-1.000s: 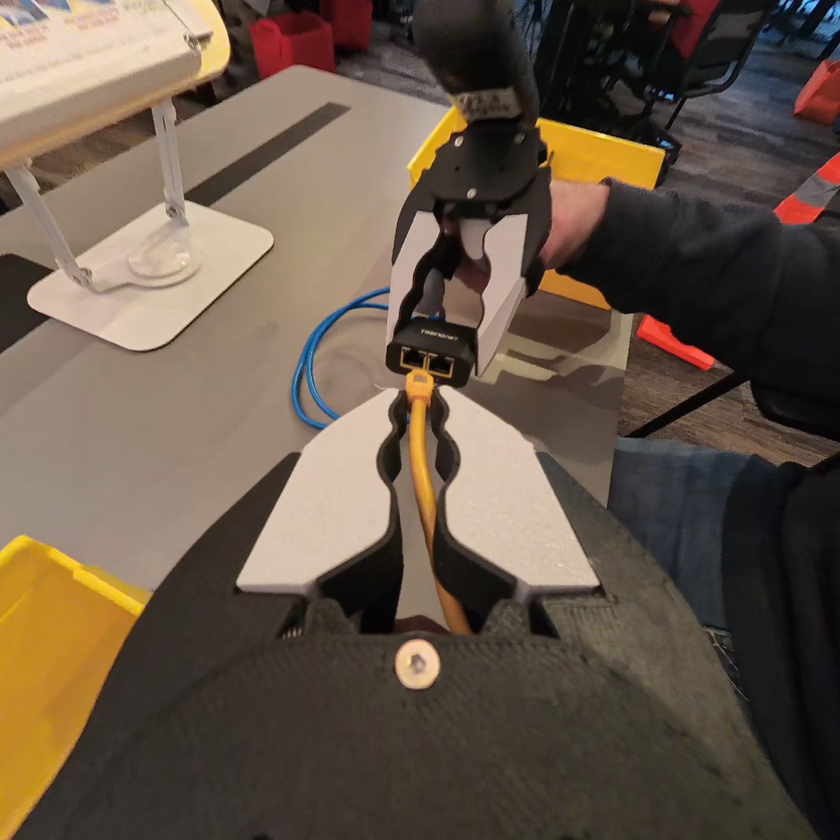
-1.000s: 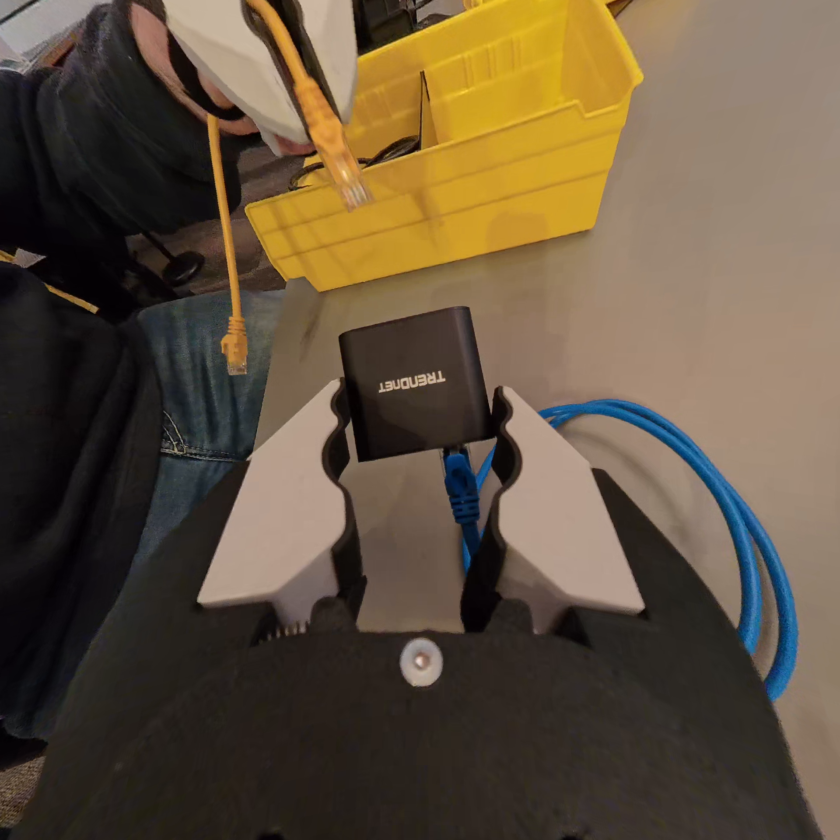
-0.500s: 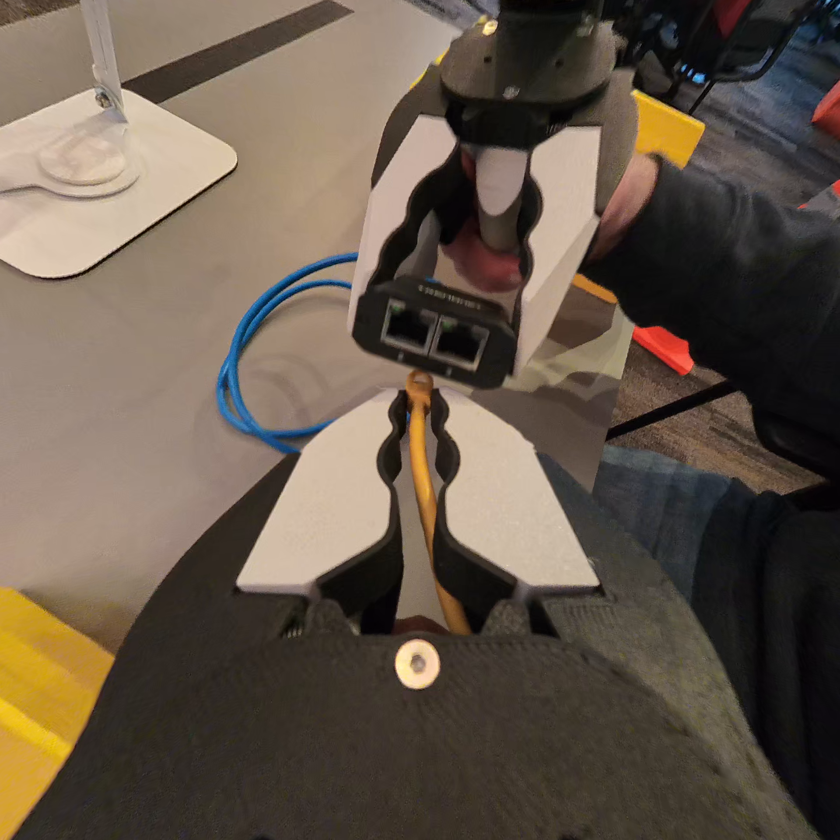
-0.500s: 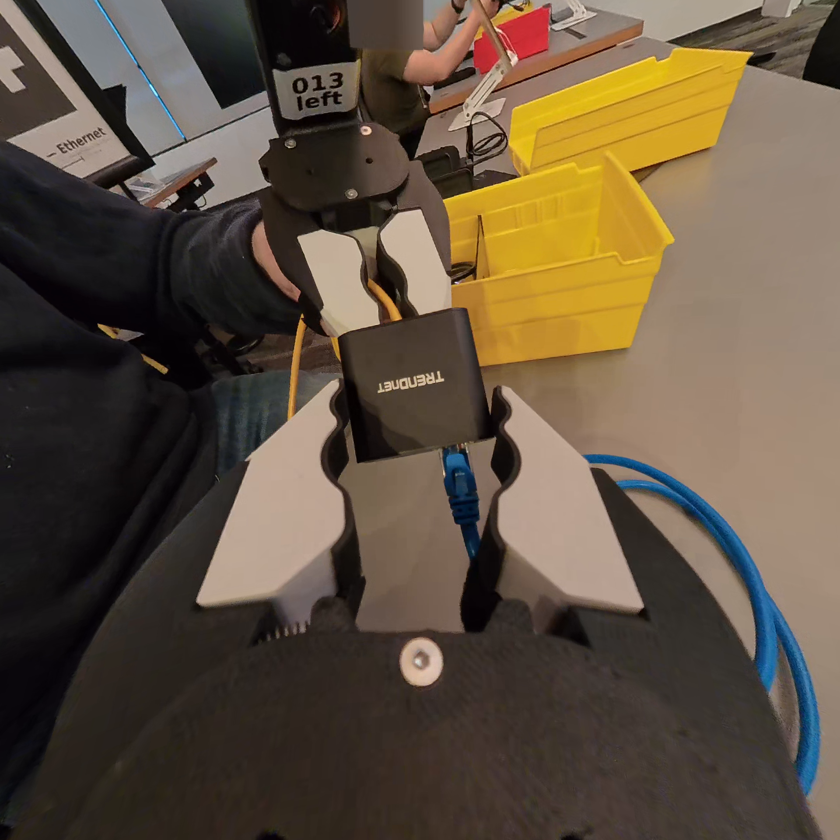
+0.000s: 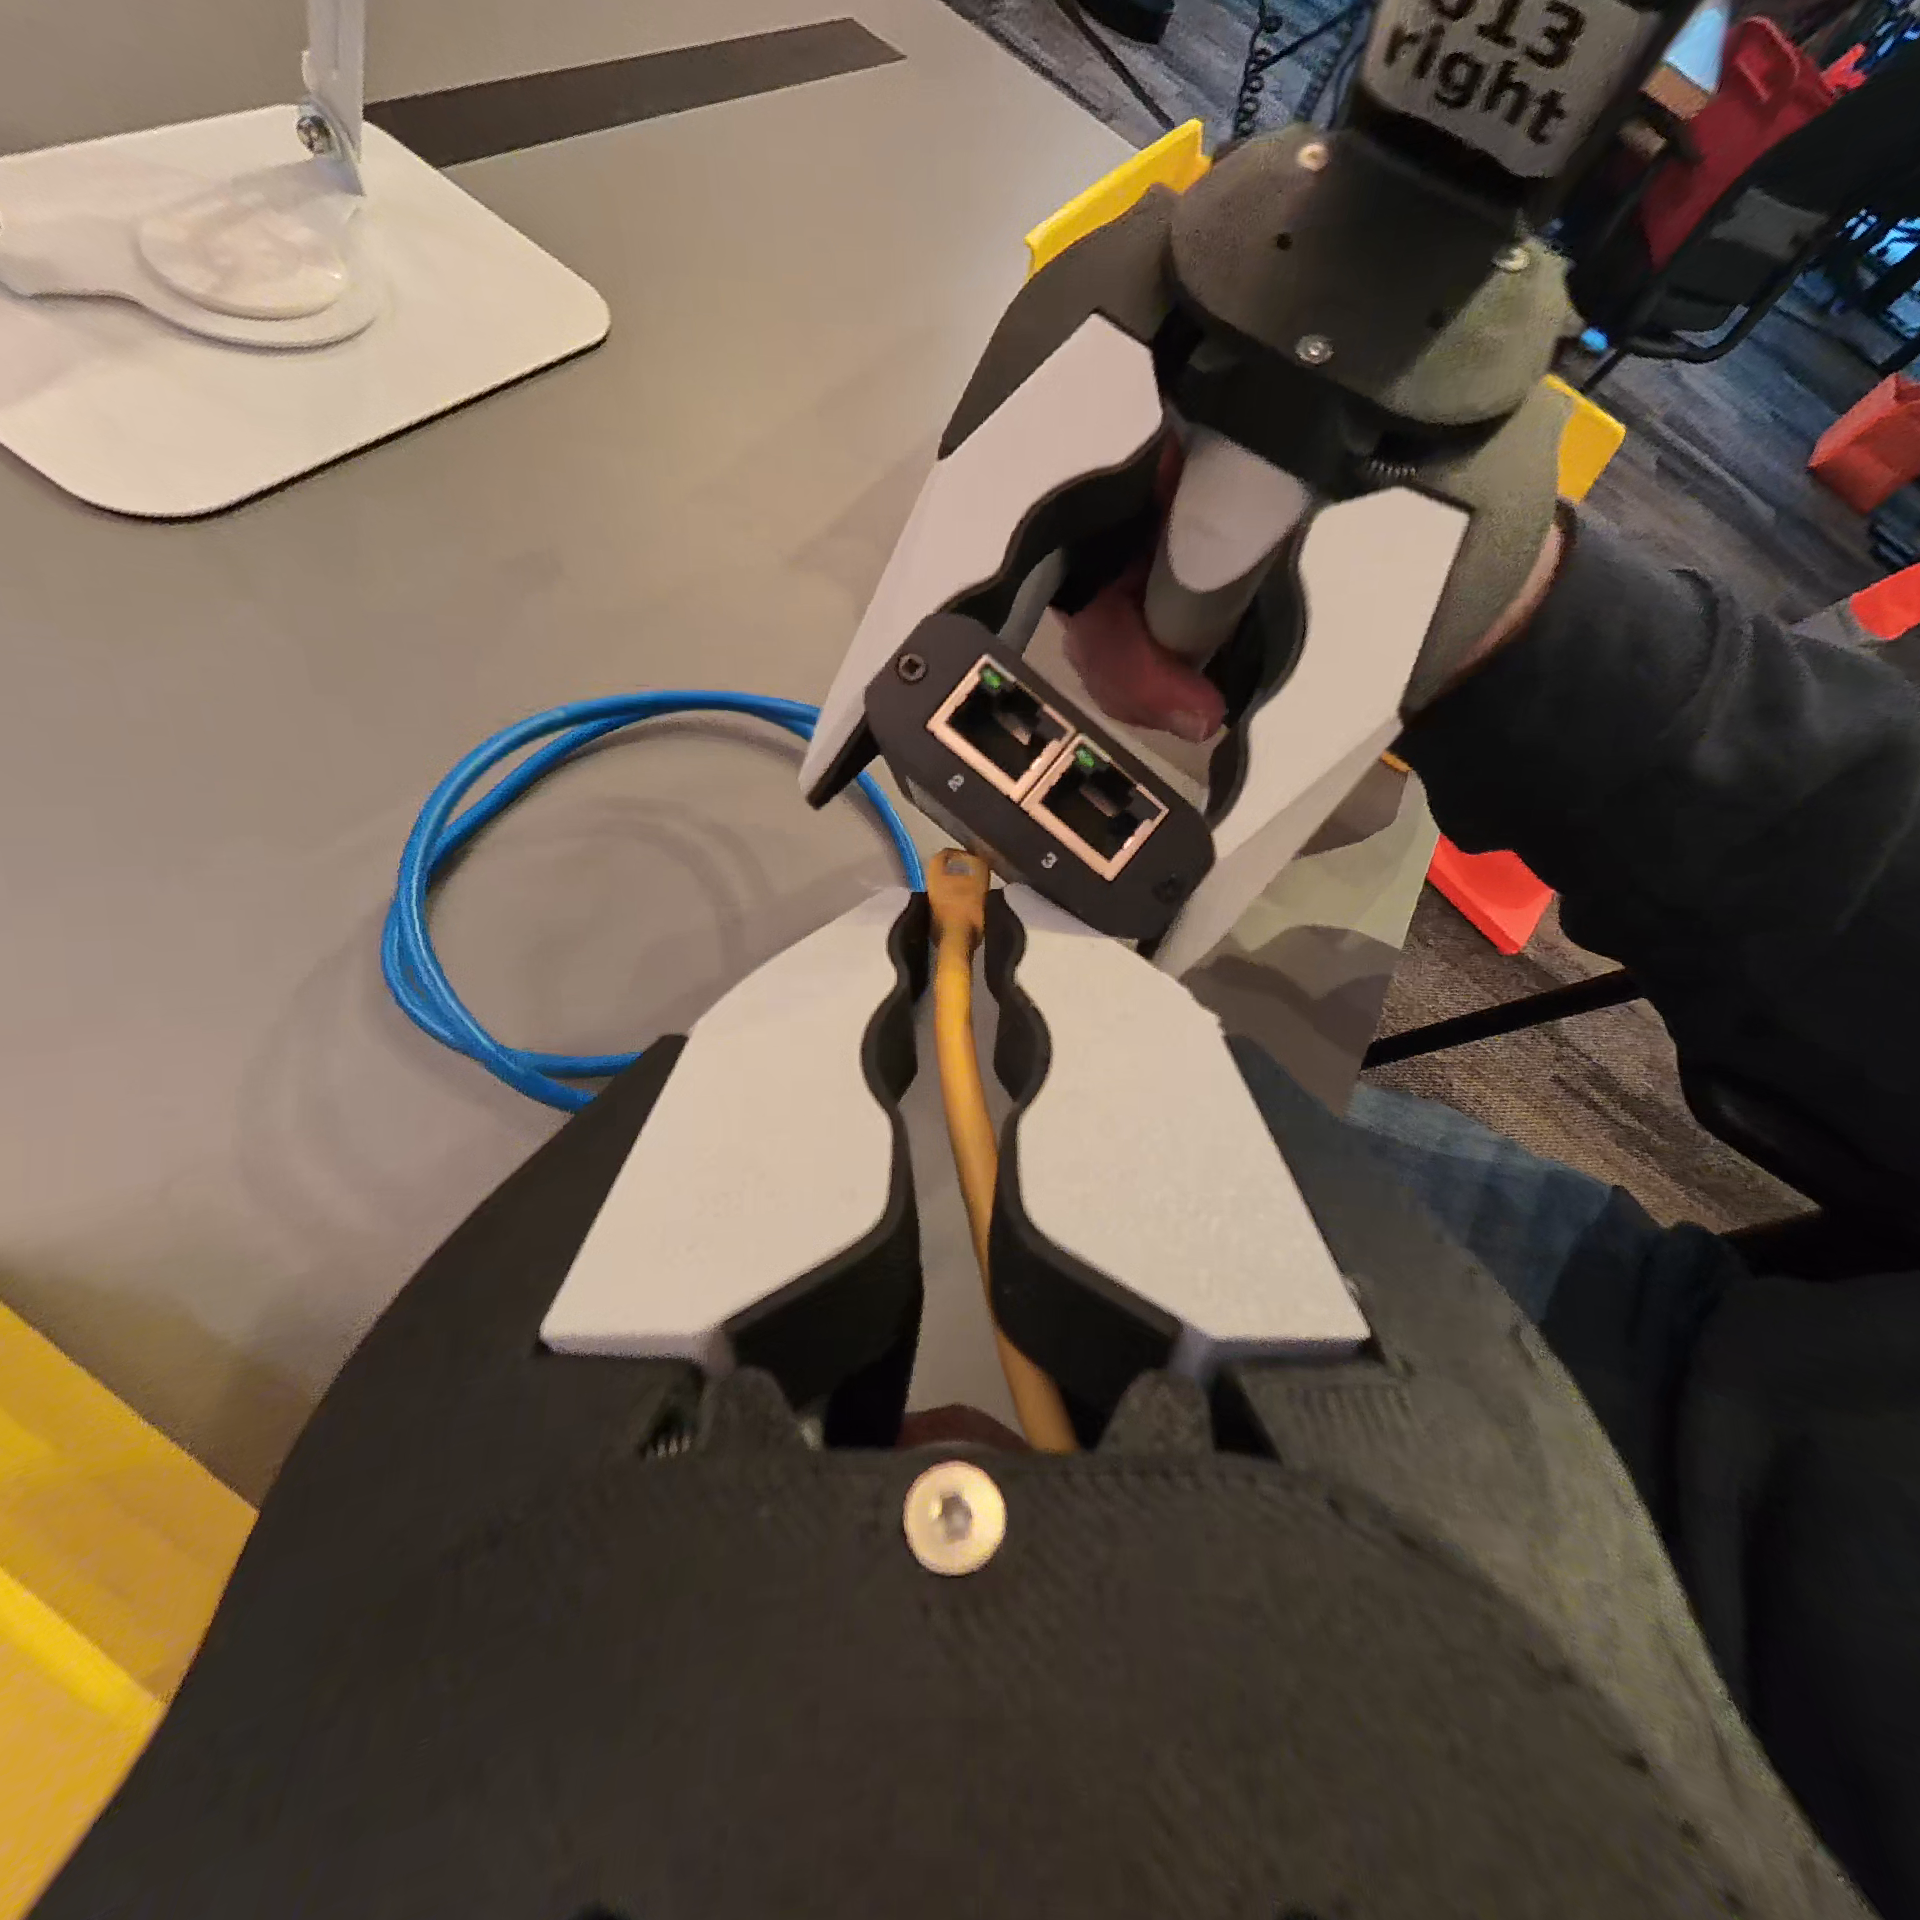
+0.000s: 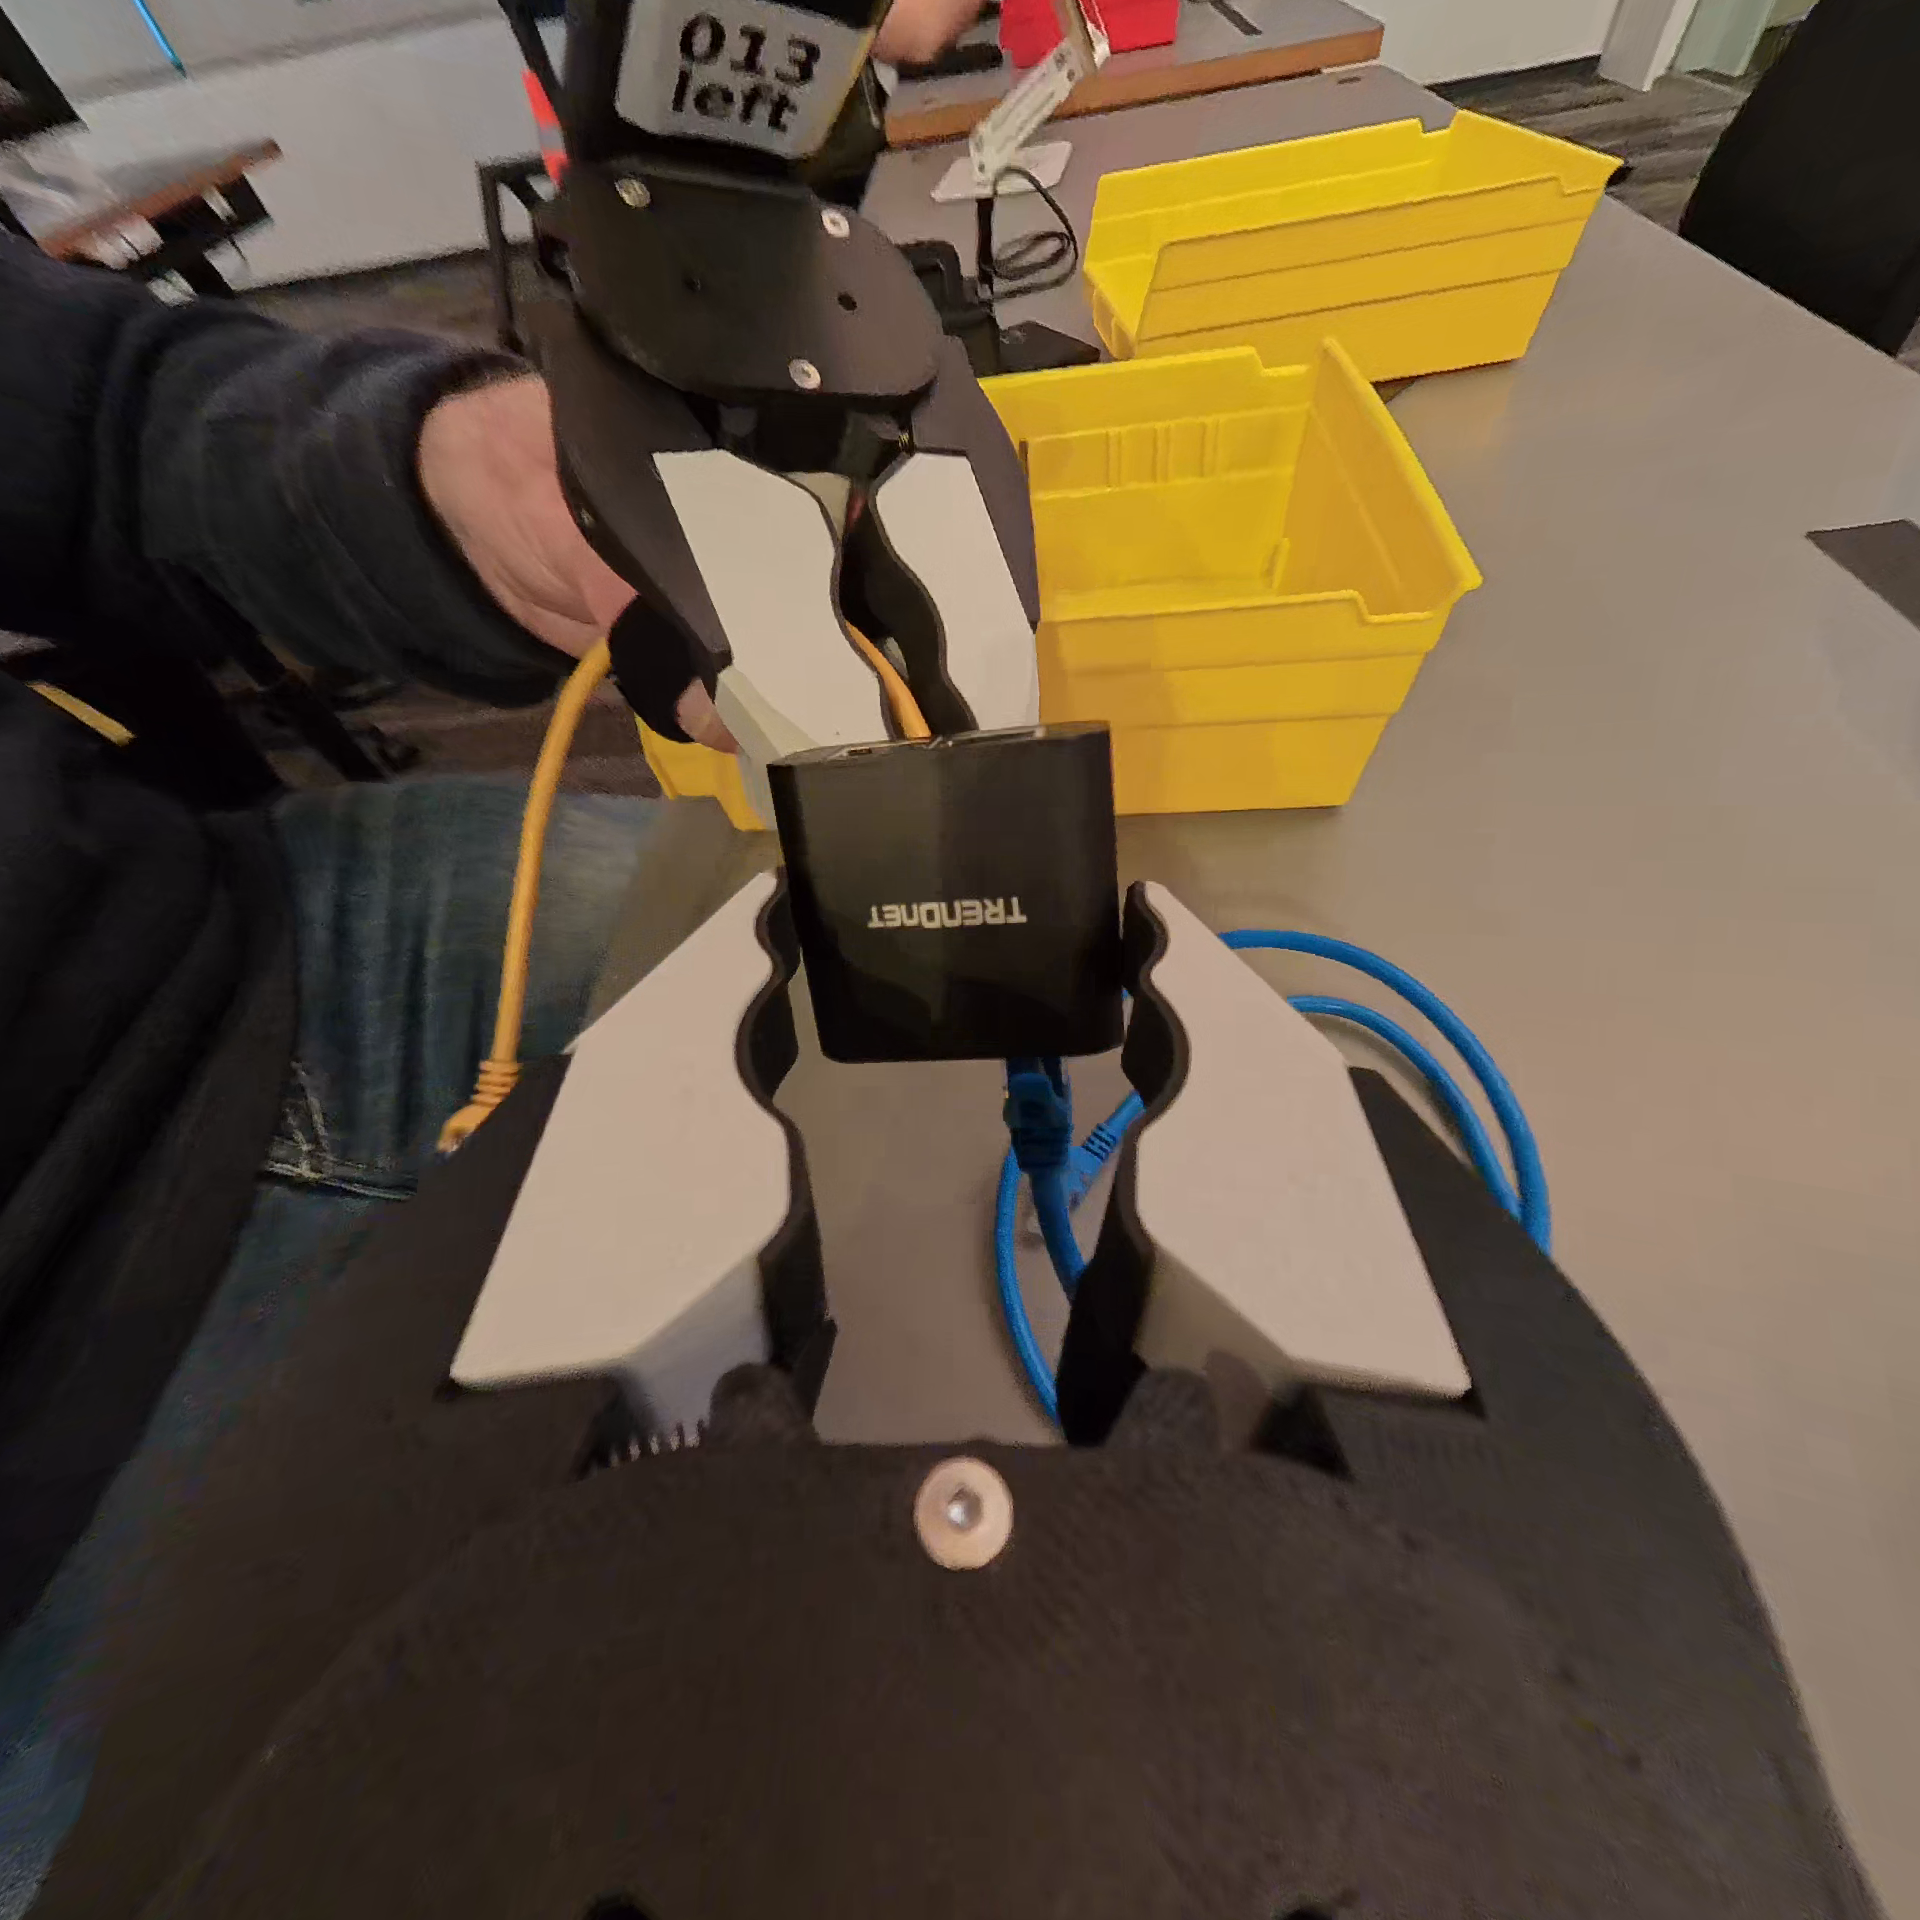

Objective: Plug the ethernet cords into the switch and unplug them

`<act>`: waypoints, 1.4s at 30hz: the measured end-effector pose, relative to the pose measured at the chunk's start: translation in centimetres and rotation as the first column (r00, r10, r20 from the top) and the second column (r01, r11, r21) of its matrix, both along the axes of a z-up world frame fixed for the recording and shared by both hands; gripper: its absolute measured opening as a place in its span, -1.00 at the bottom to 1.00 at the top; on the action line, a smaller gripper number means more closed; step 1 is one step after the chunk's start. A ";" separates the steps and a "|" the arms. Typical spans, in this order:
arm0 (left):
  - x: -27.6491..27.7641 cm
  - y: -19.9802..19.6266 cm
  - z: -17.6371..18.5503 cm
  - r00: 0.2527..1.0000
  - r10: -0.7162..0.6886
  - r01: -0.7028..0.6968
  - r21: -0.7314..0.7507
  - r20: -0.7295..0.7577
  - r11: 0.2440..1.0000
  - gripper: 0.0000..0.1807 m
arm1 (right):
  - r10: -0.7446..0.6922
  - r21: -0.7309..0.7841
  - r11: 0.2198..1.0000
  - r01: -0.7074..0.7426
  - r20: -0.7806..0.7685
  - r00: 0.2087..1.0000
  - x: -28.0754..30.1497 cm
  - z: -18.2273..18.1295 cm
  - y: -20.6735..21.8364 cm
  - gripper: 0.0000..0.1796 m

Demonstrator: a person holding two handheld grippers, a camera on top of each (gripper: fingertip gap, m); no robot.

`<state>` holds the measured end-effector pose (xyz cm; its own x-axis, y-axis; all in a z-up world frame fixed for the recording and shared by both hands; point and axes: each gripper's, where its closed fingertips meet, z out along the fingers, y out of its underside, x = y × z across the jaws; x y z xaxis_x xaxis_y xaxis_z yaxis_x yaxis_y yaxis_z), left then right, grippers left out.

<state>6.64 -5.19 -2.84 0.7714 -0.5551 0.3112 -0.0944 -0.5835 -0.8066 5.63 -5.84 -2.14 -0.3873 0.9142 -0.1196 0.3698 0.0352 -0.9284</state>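
Two grippers face each other above the near edge of a grey table (image 6: 1558,831): the left gripper (image 5: 958,914), its grey fingers drawn narrow, pinches one orange ethernet cord (image 5: 966,1091) just behind its plug, and the right gripper (image 6: 951,966) clamps one small black plastic switch (image 6: 951,894) by its two sides, lifted off the table. The switch's front face shows two empty ports side by side, each with a small green light at its corner; the orange plug tip sits just below the left port, very near it but not inserted. One blue ethernet cord (image 6: 1455,1060) is plugged into the switch's back and lies looped on the table to the right. The orange cord's free end hangs down over the person's jeans at near left. Three yellow plastic bins show: two on the far side in the right wrist view (image 6: 1247,623) (image 6: 1351,239), and one cut off at the lower left corner of the left wrist view (image 5: 73,1558). A white flat stand base (image 5: 260,343) sits far left. The orange plug's clip is hidden by the fingers
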 end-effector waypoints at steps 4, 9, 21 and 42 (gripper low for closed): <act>0.5 0.0 -0.1 1.000 0.003 -0.003 -0.011 0.000 1.000 -0.89 | -0.030 0.117 0.993 0.025 0.035 0.999 -0.7 -0.9 -0.1 -0.32; 0.3 0.0 -0.3 1.000 -0.001 0.001 -0.004 -0.022 1.000 -0.89 | -0.039 0.151 0.988 0.028 0.073 0.997 -0.9 -1.3 -0.2 -0.32; -0.7 0.2 1.8 0.999 0.011 -0.008 0.055 -0.051 0.998 -0.89 | -0.050 0.148 0.988 0.035 0.099 0.994 -0.1 -1.1 0.5 -0.30; -1.1 -1.5 6.5 0.978 -0.126 0.163 0.237 -0.164 0.958 -0.89 | 0.049 0.181 0.979 -0.089 0.219 0.974 2.4 -1.3 -0.6 -0.31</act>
